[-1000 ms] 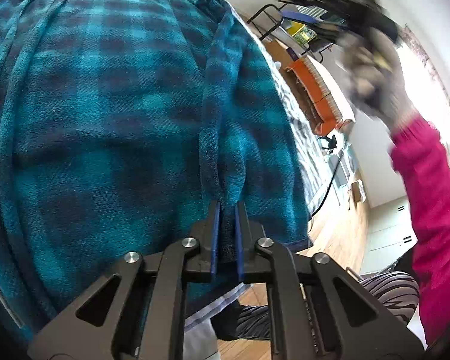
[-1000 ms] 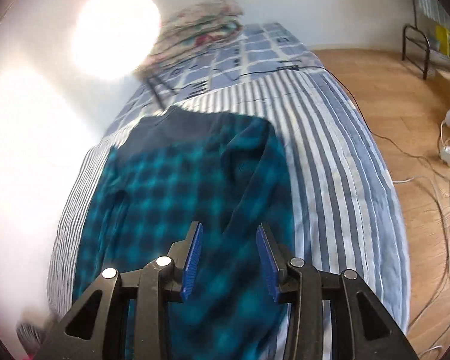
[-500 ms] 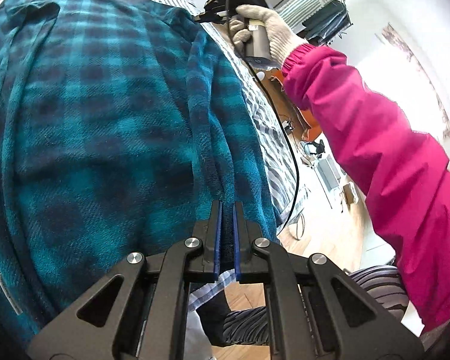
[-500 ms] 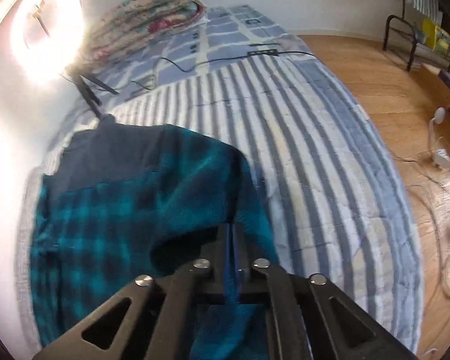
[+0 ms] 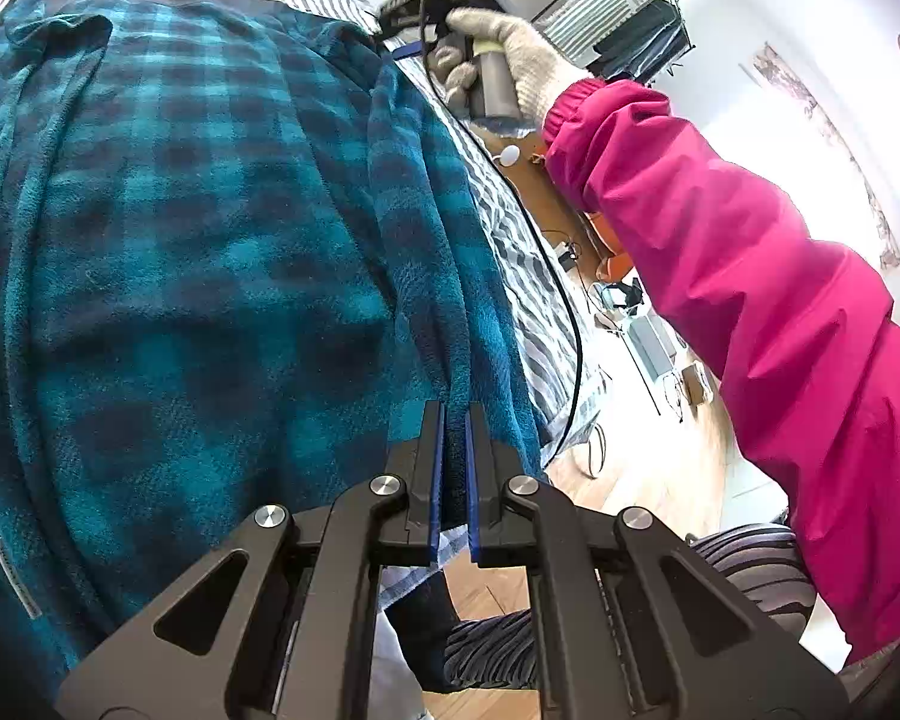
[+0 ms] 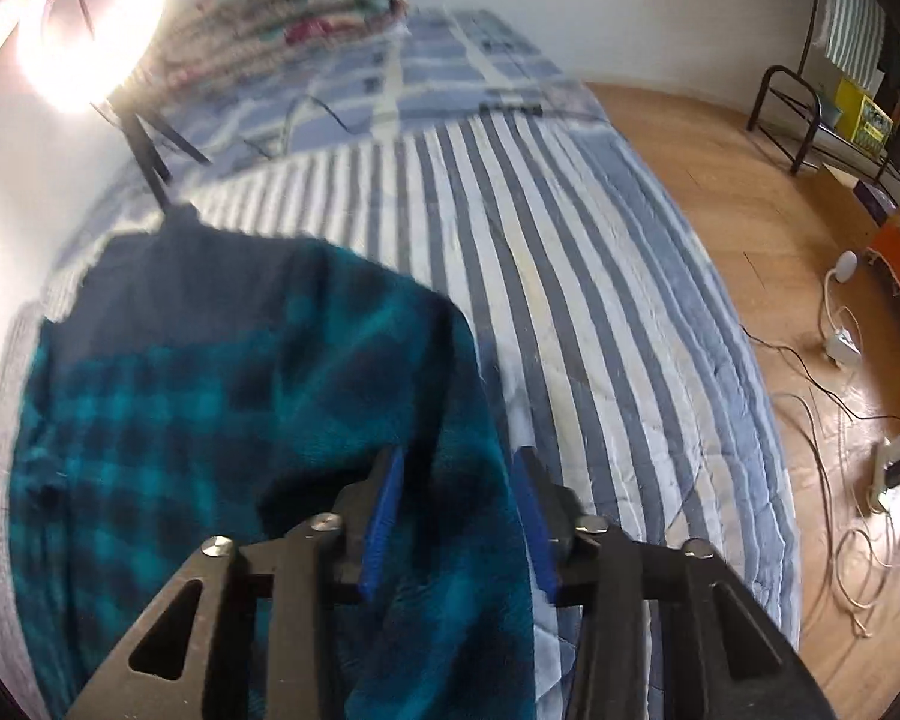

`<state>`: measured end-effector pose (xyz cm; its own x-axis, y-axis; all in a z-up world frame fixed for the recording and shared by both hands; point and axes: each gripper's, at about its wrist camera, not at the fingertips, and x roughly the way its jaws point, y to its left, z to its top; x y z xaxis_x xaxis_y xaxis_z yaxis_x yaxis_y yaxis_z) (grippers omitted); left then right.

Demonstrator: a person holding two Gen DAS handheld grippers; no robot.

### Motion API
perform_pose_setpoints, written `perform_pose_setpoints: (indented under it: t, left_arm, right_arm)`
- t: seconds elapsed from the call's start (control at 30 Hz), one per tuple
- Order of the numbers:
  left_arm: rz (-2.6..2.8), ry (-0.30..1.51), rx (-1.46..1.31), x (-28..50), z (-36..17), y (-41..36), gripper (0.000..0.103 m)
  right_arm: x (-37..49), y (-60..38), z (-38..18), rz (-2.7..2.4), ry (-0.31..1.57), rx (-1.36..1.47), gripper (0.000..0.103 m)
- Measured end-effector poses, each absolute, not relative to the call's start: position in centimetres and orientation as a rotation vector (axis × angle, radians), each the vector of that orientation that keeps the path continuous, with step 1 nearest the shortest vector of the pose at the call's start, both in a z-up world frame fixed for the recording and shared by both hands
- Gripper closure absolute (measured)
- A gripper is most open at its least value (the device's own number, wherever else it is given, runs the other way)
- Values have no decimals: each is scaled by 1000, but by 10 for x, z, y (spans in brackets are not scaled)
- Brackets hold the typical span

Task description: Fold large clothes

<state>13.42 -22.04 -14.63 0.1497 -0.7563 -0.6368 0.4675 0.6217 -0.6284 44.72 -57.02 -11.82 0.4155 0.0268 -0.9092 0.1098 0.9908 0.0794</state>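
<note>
Striped bedding covers the bed [image 6: 600, 312], with wooden floor at 3 o'clock. Teal plaid fleece garment [image 5: 168, 228] lies spread on the bed. Left claw [image 5: 455, 474] is clamped on a raised ridge of the garment's edge at 6 o'clock. Right claw [image 6: 456, 516] stands apart, fleece between its blue pads, not pinched. Gloved right hand [image 5: 504, 60] reaches forward to 12 o'clock, arm extended. Recommendation: close right claw fully on the edge, then carry both holds across evenly.
</note>
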Motion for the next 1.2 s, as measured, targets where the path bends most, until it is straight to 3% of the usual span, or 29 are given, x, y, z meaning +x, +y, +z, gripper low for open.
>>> perform_pose_setpoints:
  t: [0.03, 0.27, 0.47, 0.6, 0.83, 0.93, 1.07, 1.2]
  left_arm:
    - [-897, 1109, -311, 134, -147, -220, 99]
    - [-921, 1139, -338, 133, -153, -225, 100]
    - [-915, 1163, -387, 123, -158, -213, 100]
    - [-874, 1190, -439, 120, -168, -196, 100]
    - [-813, 1252, -457, 129, -197, -189, 100]
    - [-810, 1259, -450, 129, -199, -193, 100]
    - [-809, 1243, -434, 129, -195, -192, 100]
    - [-789, 1230, -463, 129, -188, -186, 100]
  right_arm:
    - [447, -569, -121, -62, 1148, 116, 100]
    - [429, -569, -70, -110, 1029, 91, 101]
    - [438, -495, -23, 23, 968, -56, 101]
    - [462, -430, -42, 112, 987, -169, 101]
    - [490, -359, -131, 206, 1093, -226, 100]
    - [489, -364, -144, 209, 1127, -186, 92]
    - [461, -400, -99, 258, 1050, -38, 75]
    - [391, -455, -42, 307, 998, 76, 75]
